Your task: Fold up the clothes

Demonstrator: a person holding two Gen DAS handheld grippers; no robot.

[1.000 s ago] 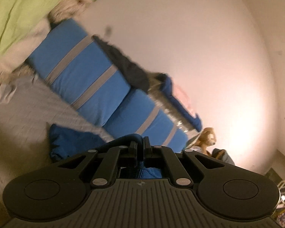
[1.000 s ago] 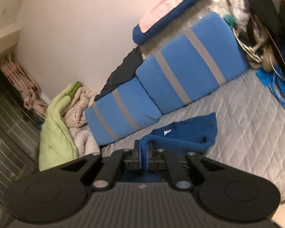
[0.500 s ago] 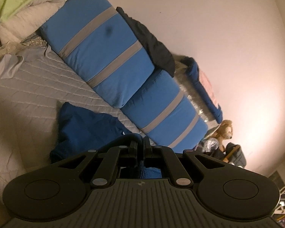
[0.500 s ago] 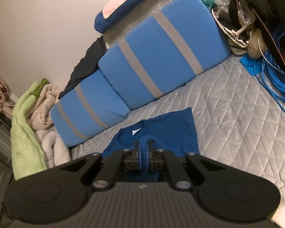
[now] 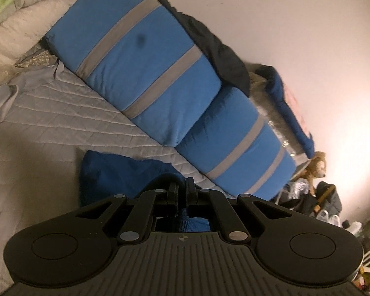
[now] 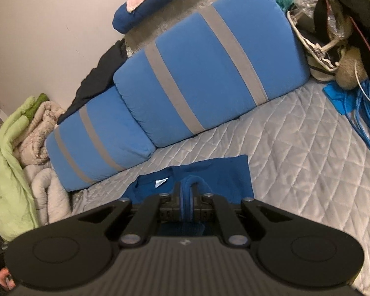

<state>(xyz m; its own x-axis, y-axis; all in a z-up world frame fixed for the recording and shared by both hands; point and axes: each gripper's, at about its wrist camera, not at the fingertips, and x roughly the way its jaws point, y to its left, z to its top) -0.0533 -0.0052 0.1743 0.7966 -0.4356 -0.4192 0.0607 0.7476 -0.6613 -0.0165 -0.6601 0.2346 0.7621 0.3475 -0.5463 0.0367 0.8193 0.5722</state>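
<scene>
The right gripper (image 6: 186, 192) has its fingers pressed together on a bunched fold of the dark blue shirt (image 6: 217, 172), the cloth rising as a small loop between the pads; the left gripper (image 5: 183, 190) likewise pinches an edge of the same shirt (image 5: 116, 175), with blue fabric visible in the narrow gap between its fingers and below them. The shirt lies on the grey quilted bed (image 6: 296, 148), out from the two blue striped pillows (image 6: 204, 69) that line the bed's wall-side edge, with its white neck label (image 6: 161, 182) turned up just left of the right gripper. The step in hand looks like carrying the held edge over to lay a fold. To do it well, both grips should travel together at the same height so the cloth between them stays taut and the crease lands straight, then lower onto the flat part before letting go. Each gripper body blocks the near part of the shirt, so how much cloth hangs between the two grips, and whether a sleeve is tucked under, cannot be told. The left view is dim and shadowed around the shirt, and its outline there is hard to read. A pale heap of blankets (image 6: 37, 128) sits at the bed's far left corner, well apart from the shirt.
</scene>
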